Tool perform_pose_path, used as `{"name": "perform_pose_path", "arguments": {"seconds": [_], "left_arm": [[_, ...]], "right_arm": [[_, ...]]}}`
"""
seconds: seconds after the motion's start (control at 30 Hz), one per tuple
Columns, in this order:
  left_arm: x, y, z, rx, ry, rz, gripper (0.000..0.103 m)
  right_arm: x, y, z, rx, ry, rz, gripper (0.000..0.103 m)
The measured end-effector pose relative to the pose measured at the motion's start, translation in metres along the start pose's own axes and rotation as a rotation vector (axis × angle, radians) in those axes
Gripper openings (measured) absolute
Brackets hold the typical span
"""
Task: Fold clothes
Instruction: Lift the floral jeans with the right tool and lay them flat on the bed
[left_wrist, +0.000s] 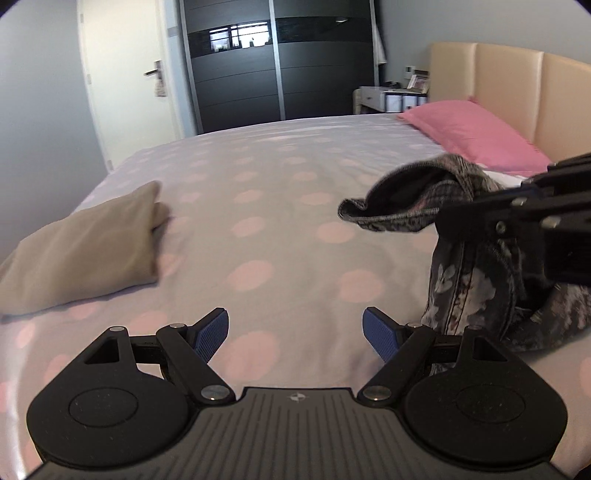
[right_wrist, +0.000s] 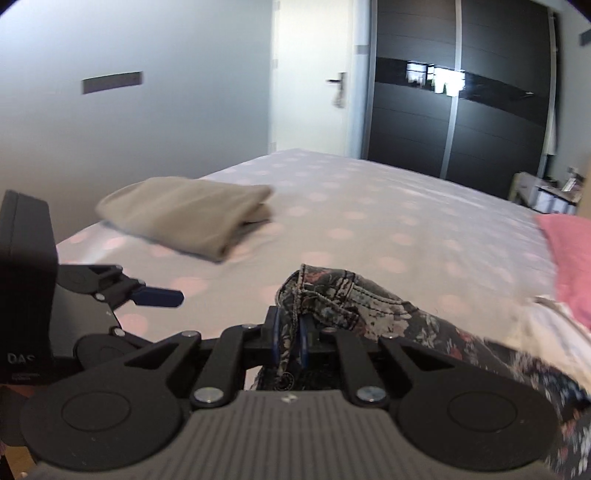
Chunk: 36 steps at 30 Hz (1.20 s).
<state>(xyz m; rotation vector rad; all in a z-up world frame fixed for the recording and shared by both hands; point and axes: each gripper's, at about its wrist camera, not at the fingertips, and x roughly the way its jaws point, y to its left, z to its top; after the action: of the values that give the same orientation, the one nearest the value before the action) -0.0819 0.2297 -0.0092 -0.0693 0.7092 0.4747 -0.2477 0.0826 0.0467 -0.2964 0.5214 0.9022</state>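
Observation:
A dark floral garment hangs from my right gripper, whose blue pads are shut on its seamed edge. In the left wrist view the same floral garment dangles at the right above the bed, held by the black right gripper. My left gripper stands open over the spotted bedcover with nothing between its fingers; in the right wrist view the left gripper shows at the left. A folded beige garment lies on the bed's left side, also visible as the beige garment.
A pink pillow rests against the beige headboard. Beyond the bed stand a dark wardrobe, a white door and a small bedside stand. Some white fabric lies near the pillow.

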Motion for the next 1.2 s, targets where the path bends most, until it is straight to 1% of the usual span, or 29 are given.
{"name": "perform_pose_path", "arguments": {"seconds": [0.07,0.1,0.17,0.2,0.23,0.27,0.33,0.4,0.47,0.57,0.73,0.87,0.9,1.0,1.1,1.13,1.2], "left_arm": [[0.001,0.015,-0.008,-0.025,0.018,0.016,0.08],[0.001,0.019,-0.011,-0.042,0.027,0.015,0.08],[0.004,0.025,-0.018,-0.07,0.041,0.002,0.08],[0.006,0.026,-0.021,-0.077,0.047,-0.005,0.08],[0.007,0.025,-0.024,-0.075,0.055,-0.017,0.08],[0.009,0.024,-0.027,-0.073,0.061,-0.029,0.08],[0.01,0.021,-0.033,-0.07,0.073,-0.047,0.08],[0.008,0.018,-0.039,-0.063,0.084,-0.069,0.08],[0.008,0.013,-0.044,-0.049,0.085,-0.086,0.08],[0.006,0.002,-0.051,-0.022,0.087,-0.122,0.08],[0.003,-0.03,-0.062,0.042,0.087,-0.208,0.08],[0.013,-0.069,-0.079,0.091,0.138,-0.287,0.08],[0.016,-0.078,-0.084,0.102,0.148,-0.301,0.079],[0.024,-0.107,-0.103,0.142,0.174,-0.339,0.075],[0.029,-0.132,-0.117,0.24,0.188,-0.33,0.067],[0.031,-0.139,-0.122,0.267,0.184,-0.313,0.066],[0.036,-0.148,-0.129,0.306,0.198,-0.276,0.057]], "right_arm": [[0.018,0.018,0.002,-0.007,0.03,0.01,0.013],[0.023,0.022,-0.001,-0.007,0.043,0.0,0.018],[0.034,0.03,-0.008,-0.005,0.069,-0.02,0.021],[0.039,0.033,-0.011,-0.005,0.082,-0.03,0.023],[0.044,0.037,-0.014,-0.004,0.092,-0.04,0.029],[0.043,0.037,-0.018,-0.002,0.088,-0.045,0.032],[0.036,0.033,-0.026,-0.005,0.065,-0.067,0.059],[0.028,0.029,-0.032,-0.012,0.04,-0.096,0.065],[0.022,0.019,-0.035,-0.007,0.04,-0.117,0.066],[0.011,-0.002,-0.049,0.003,0.08,-0.195,0.067],[-0.003,-0.05,-0.093,0.081,0.194,-0.332,0.067],[-0.008,-0.087,-0.125,0.117,0.288,-0.439,0.067],[-0.011,-0.095,-0.133,0.138,0.306,-0.454,0.067],[-0.014,-0.111,-0.154,0.18,0.338,-0.458,0.067],[-0.014,-0.117,-0.172,0.188,0.355,-0.458,0.066],[-0.013,-0.119,-0.175,0.202,0.362,-0.458,0.066],[-0.012,-0.123,-0.18,0.231,0.375,-0.46,0.066]]}}
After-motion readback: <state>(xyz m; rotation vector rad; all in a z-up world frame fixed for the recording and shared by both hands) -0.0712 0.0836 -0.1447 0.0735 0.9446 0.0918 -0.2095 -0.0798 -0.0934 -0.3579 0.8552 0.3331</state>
